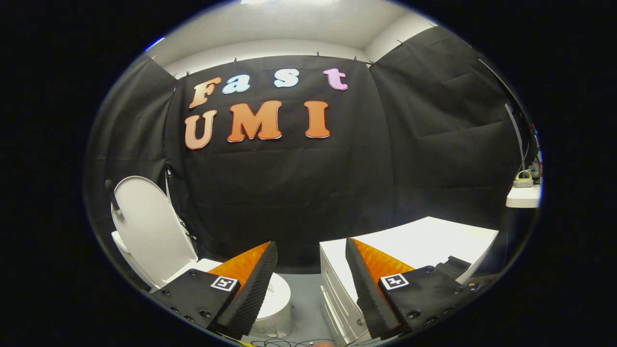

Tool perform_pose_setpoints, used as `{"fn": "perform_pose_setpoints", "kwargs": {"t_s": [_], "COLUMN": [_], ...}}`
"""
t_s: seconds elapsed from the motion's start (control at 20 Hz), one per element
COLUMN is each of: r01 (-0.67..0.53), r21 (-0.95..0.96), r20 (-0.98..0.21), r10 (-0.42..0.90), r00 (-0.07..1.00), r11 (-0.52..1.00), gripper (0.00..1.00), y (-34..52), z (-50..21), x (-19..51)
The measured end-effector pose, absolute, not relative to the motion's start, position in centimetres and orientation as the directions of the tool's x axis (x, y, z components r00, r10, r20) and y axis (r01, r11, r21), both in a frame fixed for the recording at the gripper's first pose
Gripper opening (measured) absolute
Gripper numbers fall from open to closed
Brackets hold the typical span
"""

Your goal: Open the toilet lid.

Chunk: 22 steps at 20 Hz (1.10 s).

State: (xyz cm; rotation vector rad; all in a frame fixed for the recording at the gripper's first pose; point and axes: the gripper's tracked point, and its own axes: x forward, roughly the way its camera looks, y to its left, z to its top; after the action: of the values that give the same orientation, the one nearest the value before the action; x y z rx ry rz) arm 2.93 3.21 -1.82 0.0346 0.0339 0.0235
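**Toilet lid: standing raised; the opening looks done**

Item 1. Toilet lid [149, 226]. White, oval. It stands upright, leaning slightly back toward the black cloth wall, at the far end of the toilet. Position: off to the left of the left finger and beyond it, well apart from both fingers. Nothing touches it. A small dark knob or fitting sits beside its upper edge; what it is cannot be made out.

Item 2. Toilet seat and bowl [277, 294]. White, rounded front rim, showing just past the left finger. The seat surface lies uncovered beneath the raised lid. Part is hidden behind the finger.

Item 3. Gripper [311, 250]. Fingers spread wide, holding nothing. Only grey floor and the cloth wall lie in the gap between them. It points between the toilet and the cabinet rather than at the lid.

Item 4. White cabinet [434, 236]. Flat top, drawer-like fronts facing the toilet; sits behind and beside the right finger.

Item 5. Small white shelf [523, 196]. High to the right, carrying a few small objects too small to identify.

Item 6. Cables on the floor [279, 343], near the fingers' base.

Assessment. With the lid upright and the seat exposed, the task appears complete. Judged remaining: nothing on the lid itself, provided it rests stably against its stop, which cannot be confirmed here.
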Motion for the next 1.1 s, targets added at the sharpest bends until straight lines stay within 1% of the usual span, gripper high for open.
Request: {"fn": "perform_pose_setpoints", "kwargs": {"t_s": [1.1], "r01": [-0.004], "r21": [0.039], "r20": [-0.057], "r10": [0.006], "r00": [0.998], "r11": [0.999], "gripper": [0.92], "y": [2.76], "z": [-2.25], "x": [2.94]}}
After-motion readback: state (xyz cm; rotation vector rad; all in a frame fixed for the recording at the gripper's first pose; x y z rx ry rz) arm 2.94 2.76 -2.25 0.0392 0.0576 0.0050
